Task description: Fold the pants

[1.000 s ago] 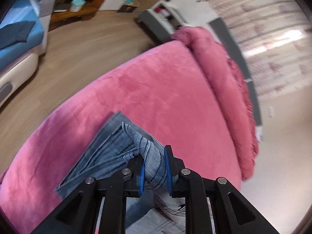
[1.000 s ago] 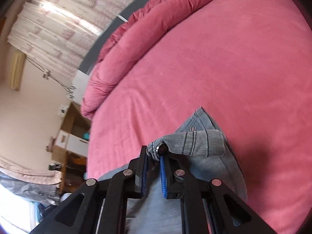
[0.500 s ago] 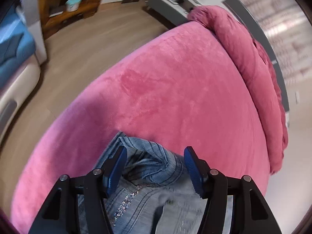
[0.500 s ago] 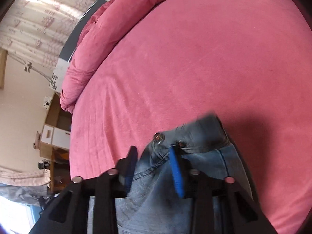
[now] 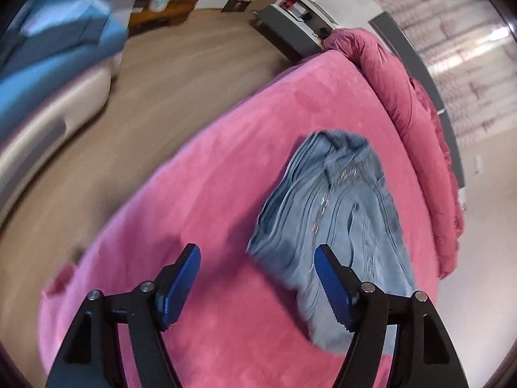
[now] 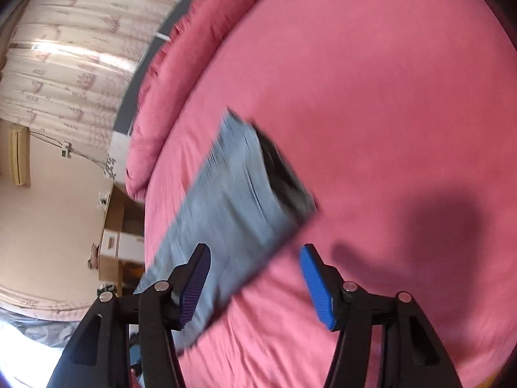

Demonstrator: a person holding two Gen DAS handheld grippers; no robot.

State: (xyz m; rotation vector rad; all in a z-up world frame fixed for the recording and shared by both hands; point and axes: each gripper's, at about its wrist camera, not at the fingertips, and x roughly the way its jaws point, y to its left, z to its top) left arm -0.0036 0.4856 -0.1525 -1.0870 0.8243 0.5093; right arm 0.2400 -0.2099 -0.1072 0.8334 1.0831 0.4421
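Left wrist view. Left hand-held gripper point(image 5: 257, 273): jaws well apart, just been opening, blue pads bare, nothing clamped; only pink bed between the tips. Pants point(image 5: 332, 213): light blue denim, folded into a compact stack, lying flat on the bed point(image 5: 200, 194) ahead and to the right of the gripper. Layered fold edges along the left side; line of sequins running down the top layer; seams and a pocket opening visible; far end bunched and rumpled. Near corner passing behind the right finger; contact with it cannot be told. Frame blurred. Rolled pink blanket point(image 5: 410, 110) along the far edge of the bed, well apart from the pants. Wood floor point(image 5: 168, 87) to the left; blue-and-white sofa point(image 5: 51, 74) beyond it.

Right wrist view. Right hand-held gripper point(image 6: 254, 276): jaws apart, just been opening, nothing clamped. Pants point(image 6: 239, 207): grey-blue slab, heavily blurred, set diagonally on the bed point(image 6: 371, 113), dark shaded end on the right side; near end running below the left finger and partly between the tips, pads not pressing on it. Blanket point(image 6: 181, 74) up the left edge of the bed. Curtains point(image 6: 71, 51) and cardboard boxes point(image 6: 119, 245) at left.
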